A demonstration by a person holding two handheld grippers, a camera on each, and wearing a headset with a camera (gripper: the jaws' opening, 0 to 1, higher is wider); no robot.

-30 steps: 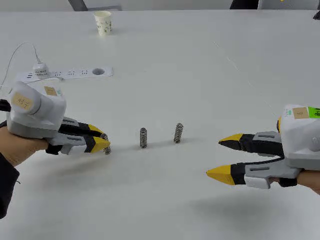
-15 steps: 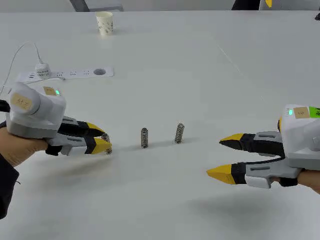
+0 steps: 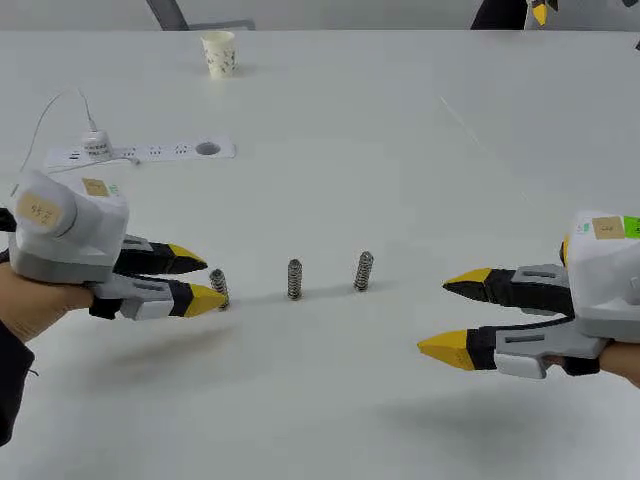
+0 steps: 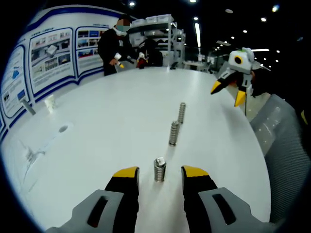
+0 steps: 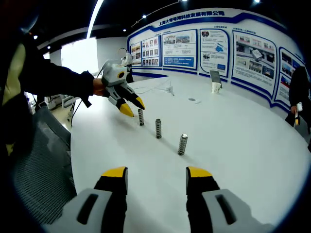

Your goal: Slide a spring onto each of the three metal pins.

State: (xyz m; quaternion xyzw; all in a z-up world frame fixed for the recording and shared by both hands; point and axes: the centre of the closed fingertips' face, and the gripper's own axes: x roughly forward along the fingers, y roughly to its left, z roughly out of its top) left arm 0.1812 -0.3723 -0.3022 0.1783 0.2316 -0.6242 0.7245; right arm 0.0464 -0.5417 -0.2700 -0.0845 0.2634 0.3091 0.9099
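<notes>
Three springs stand upright in a short row on the white table point(image 3: 400, 120), and the middle spring point(image 3: 294, 279) serves as the mark for everything else. The left spring point(image 3: 219, 288) stands just to the person's left of it and the right spring point(image 3: 364, 271) just to the other side. All three are apart from one another, with roughly even gaps. In the left gripper view the left spring point(image 4: 159, 170) shows a small metal cap point(image 4: 159, 160) at its top. Whatever is inside the other two coils I can't make out.

The left gripper point(image 3: 211, 281) lies low over the table to the left of the middle spring, its jaws spread and its yellow tips reaching the left spring. From its own view that spring stands in the gap just ahead of the tips, touching neither jaw as far as I can tell. The right gripper point(image 3: 434, 316) is well off to the right of the middle spring, past the right spring and a little nearer the person. Its jaws are parted wide over bare table.

Beyond the middle spring and to the left, a white power strip point(image 3: 140, 152) lies flat with a plug point(image 3: 95, 143) seated at its left end. Farther back on that same side a paper cup point(image 3: 220, 52) stands upright. In the left gripper view a person point(image 4: 116, 46) stands at the table's far edge, well beyond the row.
</notes>
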